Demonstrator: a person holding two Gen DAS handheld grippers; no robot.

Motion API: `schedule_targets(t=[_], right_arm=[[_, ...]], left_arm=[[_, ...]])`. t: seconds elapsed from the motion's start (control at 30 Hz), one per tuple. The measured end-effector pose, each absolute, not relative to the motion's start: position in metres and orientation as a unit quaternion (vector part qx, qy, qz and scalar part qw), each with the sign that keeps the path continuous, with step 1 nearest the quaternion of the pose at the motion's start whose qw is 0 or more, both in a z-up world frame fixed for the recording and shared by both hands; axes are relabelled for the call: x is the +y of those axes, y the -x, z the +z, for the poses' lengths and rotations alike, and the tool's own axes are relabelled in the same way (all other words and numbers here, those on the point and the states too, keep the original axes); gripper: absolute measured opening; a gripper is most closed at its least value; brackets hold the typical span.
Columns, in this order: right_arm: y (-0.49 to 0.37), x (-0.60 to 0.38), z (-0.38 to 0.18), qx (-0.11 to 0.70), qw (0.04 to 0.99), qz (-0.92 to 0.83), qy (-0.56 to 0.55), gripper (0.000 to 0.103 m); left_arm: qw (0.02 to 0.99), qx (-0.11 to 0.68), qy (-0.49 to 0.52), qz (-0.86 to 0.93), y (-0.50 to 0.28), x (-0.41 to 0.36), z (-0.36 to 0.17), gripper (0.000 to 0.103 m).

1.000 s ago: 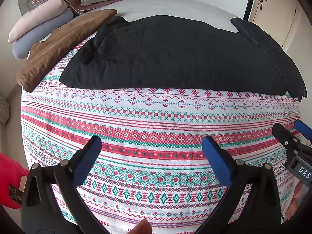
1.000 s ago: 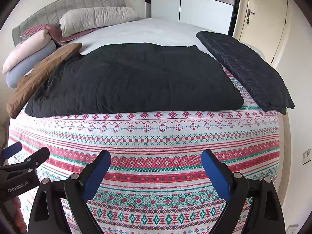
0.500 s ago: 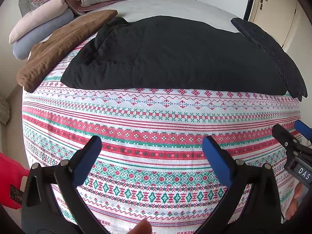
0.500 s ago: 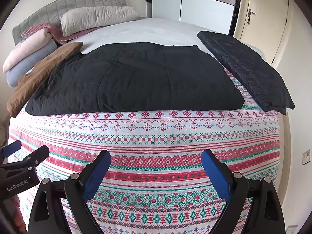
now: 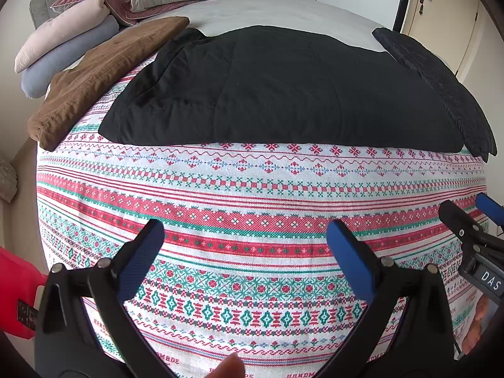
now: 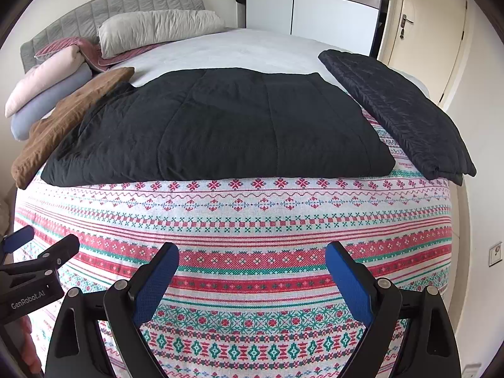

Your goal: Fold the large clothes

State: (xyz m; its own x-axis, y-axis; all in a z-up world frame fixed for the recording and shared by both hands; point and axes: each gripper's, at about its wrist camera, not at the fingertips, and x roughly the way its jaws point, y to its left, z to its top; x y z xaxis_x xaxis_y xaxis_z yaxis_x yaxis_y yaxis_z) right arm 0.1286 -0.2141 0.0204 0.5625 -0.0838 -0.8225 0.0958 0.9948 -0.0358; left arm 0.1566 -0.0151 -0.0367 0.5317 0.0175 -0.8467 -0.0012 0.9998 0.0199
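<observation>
A large black quilted garment lies flat across the middle of the bed, on a red, green and white patterned cloth. My left gripper is open and empty, held above the patterned cloth short of the garment's near edge. My right gripper is open and empty too, also short of the near edge. Each gripper shows at the side of the other's view: the right one in the left wrist view, the left one in the right wrist view.
A folded black quilted piece lies at the garment's right. A folded brown piece lies at its left. Pillows and rolled bedding sit by the headboard. A door stands to the right.
Both views have crept slightly lower and closer to the bed. The grippers stay open; the garment has not moved.
</observation>
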Motion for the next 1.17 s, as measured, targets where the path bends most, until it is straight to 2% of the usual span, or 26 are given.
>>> schedule_targets(t=[1.17], right_arm=[[-0.125, -0.214, 0.0184, 0.467, 0.883, -0.048, -0.003, 0.095]], left_arm=[[0.872, 0.49, -0.007, 0.007, -0.1524, -0.0124, -0.037, 0.102]])
